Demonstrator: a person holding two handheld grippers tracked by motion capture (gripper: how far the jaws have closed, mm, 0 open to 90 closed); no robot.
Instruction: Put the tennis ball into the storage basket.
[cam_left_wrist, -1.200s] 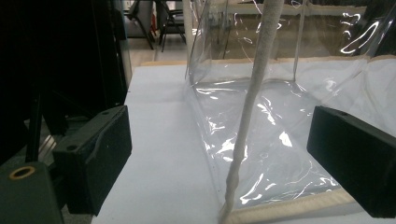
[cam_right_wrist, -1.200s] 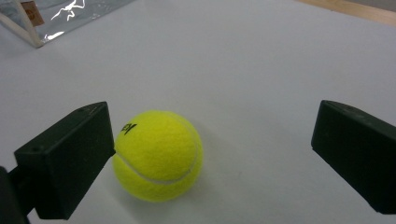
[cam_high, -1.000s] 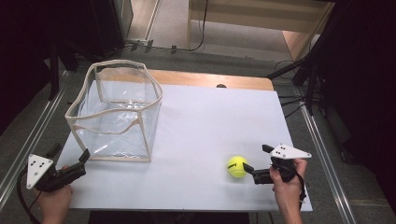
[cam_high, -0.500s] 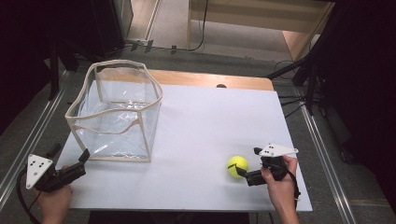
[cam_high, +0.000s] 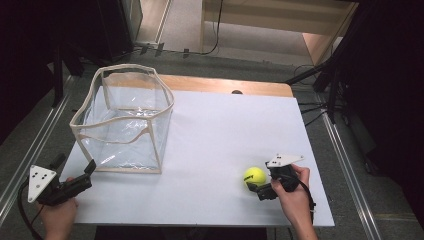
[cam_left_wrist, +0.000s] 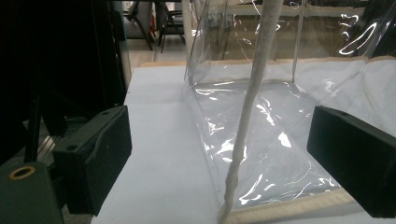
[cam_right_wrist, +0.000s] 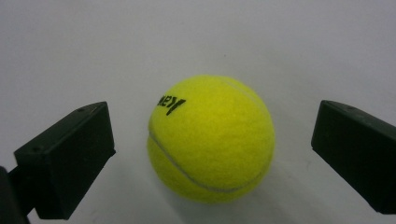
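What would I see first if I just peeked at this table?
The bright yellow tennis ball near the right front of the white table jumps out first, with the right gripper open around it, its fingers not touching it. Next comes the see-through bag standing open at the left, with the left gripper close by.

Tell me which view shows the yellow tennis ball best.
The right gripper view: the yellow felt tennis ball sits close up between the open right gripper, with its seam and black lettering legible. In the high view the ball is a small yellow spot on the white table.
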